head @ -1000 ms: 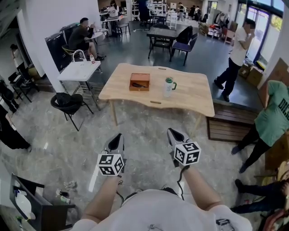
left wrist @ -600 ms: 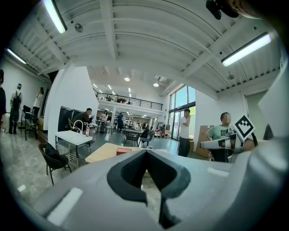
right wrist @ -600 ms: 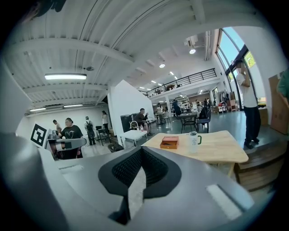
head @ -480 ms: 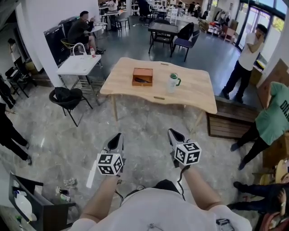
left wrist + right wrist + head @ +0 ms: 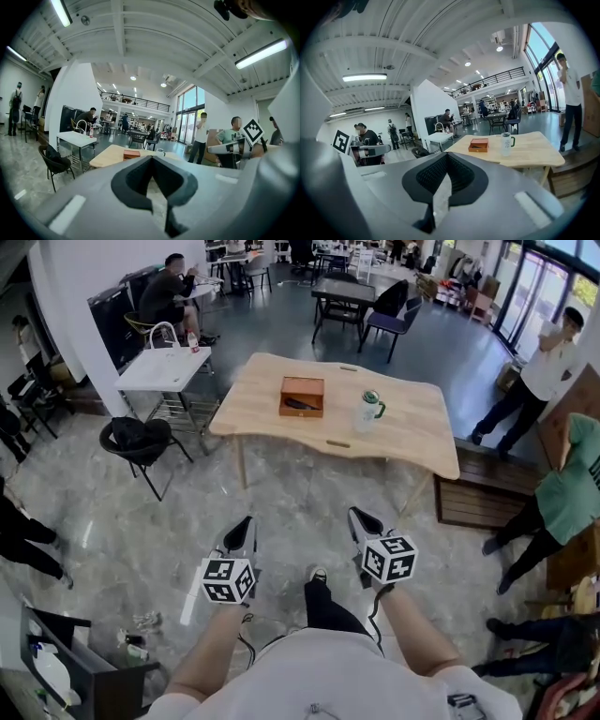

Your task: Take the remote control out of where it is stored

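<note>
— Where's the remote (image 5: 298, 405)?

— I take it to be the dark thing lying in the open wooden box (image 5: 302, 397), though it is too small to be sure. The box sits toward the table's (image 5: 412, 442) far edge, left of the middle, with a mug (image 5: 369, 411) just beside it on the right.

— And the grippers?

— Both are well short of the table, out over the floor. The left gripper (image 5: 244, 524) has its jaws together with nothing between them, and so does the right gripper (image 5: 361, 517).

— So how should the reach go?

— Get close to the near edge first and open one gripper's jaws before it goes in. Come down from above into the box, clear of its walls and of the mug, and I'd close across the remote's narrow width.

— Which view helps most?

— The head view looks down into the box. Both gripper views are low, so they show only its side wall. But they alone show how the jaws stand.
</note>
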Action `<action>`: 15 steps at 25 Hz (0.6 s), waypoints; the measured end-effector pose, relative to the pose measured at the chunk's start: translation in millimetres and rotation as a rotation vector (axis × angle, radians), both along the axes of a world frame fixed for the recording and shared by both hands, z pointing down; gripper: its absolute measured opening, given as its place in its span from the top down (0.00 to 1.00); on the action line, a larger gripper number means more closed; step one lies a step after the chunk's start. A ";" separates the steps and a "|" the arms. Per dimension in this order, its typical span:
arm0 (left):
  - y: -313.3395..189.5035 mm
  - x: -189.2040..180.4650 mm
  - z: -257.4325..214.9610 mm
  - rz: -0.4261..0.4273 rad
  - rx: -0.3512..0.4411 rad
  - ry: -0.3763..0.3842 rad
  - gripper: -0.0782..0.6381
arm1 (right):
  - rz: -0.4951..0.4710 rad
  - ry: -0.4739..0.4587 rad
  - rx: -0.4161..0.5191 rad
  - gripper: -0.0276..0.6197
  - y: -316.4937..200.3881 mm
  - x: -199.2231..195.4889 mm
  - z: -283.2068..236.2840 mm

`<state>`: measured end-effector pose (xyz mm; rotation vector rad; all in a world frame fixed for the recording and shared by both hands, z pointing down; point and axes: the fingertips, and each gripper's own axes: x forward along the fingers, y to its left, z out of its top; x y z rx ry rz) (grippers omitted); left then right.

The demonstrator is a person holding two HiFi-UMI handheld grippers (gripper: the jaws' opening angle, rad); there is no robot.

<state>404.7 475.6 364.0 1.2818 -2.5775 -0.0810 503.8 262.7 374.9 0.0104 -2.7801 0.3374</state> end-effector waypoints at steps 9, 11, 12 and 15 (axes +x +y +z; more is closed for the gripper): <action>-48.3 -112.8 13.5 -0.044 -0.014 0.013 0.89 | -0.043 -0.017 -0.041 0.92 -52.0 -128.0 13.9; -70.6 -141.4 12.1 -0.047 -0.006 0.019 0.89 | -0.056 -0.019 -0.046 0.92 -69.7 -161.0 12.8; -83.5 -154.9 10.9 -0.044 -0.002 0.020 0.89 | -0.064 -0.021 -0.045 0.92 -79.3 -176.9 11.3; -123.5 -196.8 7.4 -0.039 0.001 0.016 0.89 | -0.077 -0.025 -0.044 0.92 -111.6 -223.8 8.2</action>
